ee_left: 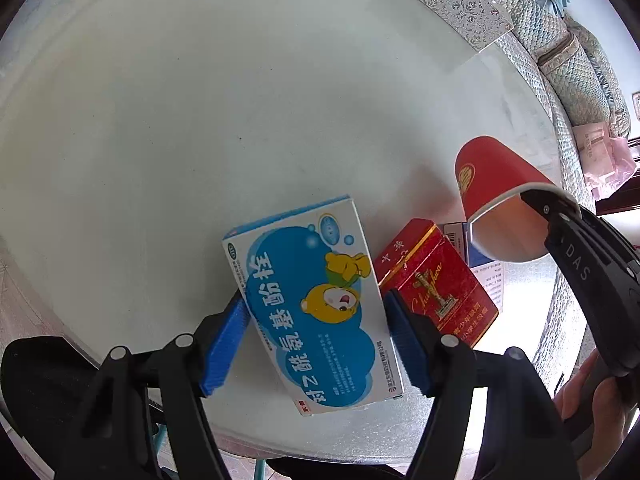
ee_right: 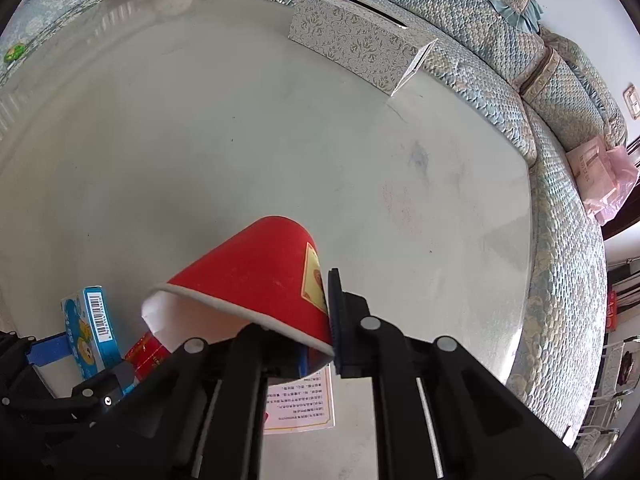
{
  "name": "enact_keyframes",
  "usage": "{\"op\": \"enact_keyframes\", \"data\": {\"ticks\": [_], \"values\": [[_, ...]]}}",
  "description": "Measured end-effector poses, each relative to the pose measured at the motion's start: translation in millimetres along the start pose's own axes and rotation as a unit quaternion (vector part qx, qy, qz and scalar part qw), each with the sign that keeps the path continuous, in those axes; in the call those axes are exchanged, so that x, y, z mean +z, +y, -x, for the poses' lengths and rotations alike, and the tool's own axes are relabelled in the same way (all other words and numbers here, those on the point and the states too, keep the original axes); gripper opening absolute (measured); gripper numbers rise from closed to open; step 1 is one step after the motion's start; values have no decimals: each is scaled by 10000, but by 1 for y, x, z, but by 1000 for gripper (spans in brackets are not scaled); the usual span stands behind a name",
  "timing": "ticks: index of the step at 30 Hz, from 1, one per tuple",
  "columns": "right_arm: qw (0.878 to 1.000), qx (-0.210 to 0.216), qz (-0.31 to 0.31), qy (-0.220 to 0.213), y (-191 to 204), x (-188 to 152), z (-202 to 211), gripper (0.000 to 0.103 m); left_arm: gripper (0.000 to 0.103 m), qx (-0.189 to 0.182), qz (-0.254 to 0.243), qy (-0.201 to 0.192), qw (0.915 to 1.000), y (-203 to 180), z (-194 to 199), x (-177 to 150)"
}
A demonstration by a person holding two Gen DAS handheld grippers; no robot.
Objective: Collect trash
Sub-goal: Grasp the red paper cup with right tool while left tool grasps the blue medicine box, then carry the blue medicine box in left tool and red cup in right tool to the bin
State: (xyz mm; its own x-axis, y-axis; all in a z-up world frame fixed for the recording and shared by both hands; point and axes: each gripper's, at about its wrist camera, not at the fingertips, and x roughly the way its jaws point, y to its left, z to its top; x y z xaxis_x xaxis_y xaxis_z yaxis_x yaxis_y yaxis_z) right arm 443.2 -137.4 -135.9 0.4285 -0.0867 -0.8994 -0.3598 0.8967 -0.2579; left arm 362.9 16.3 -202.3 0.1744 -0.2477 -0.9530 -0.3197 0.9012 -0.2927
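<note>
My left gripper is clamped on the blue-and-white cardboard medicine box with a cartoon bear, blue pads against its two long edges, box tilted over the pale glass bench. Just beside it lies the red cigarette pack. My right gripper pinches the rim of the red paper cup, one finger inside, one outside; the cup is tipped, mouth toward the camera. A patterned tissue box sits at the bench's far edge.
</note>
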Motion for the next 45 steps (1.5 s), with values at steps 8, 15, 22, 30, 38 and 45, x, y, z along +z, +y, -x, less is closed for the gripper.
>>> {"op": "enact_keyframes", "data": {"ticks": [8, 15, 22, 30, 38, 45], "values": [[9998, 27, -157, -90, -10, -3, 15, 9, 65, 95, -238, -237, 9994, 6, 24, -5], [9996, -80, -187, -219, -15, -8, 39, 9, 63, 154, -504, -462, 9975, 11, 47, -8], [9992, -151, -176, -317, -14, -21, 63, 9, 61, 187, -857, -596, 9944, 4, 67, -19], [9988, -185, -226, -393, -17, -34, 81, 9, 61, 177, -1090, -653, 9917, -2, 80, -32], [9987, -157, -95, -480, -10, -62, 107, 9, 61, 189, -1559, -680, 9852, -7, 100, -53], [9978, -43, 22, -666, 8, -108, 144, 9, 61, 237, -1955, -773, 9774, -11, 119, -78]]}}
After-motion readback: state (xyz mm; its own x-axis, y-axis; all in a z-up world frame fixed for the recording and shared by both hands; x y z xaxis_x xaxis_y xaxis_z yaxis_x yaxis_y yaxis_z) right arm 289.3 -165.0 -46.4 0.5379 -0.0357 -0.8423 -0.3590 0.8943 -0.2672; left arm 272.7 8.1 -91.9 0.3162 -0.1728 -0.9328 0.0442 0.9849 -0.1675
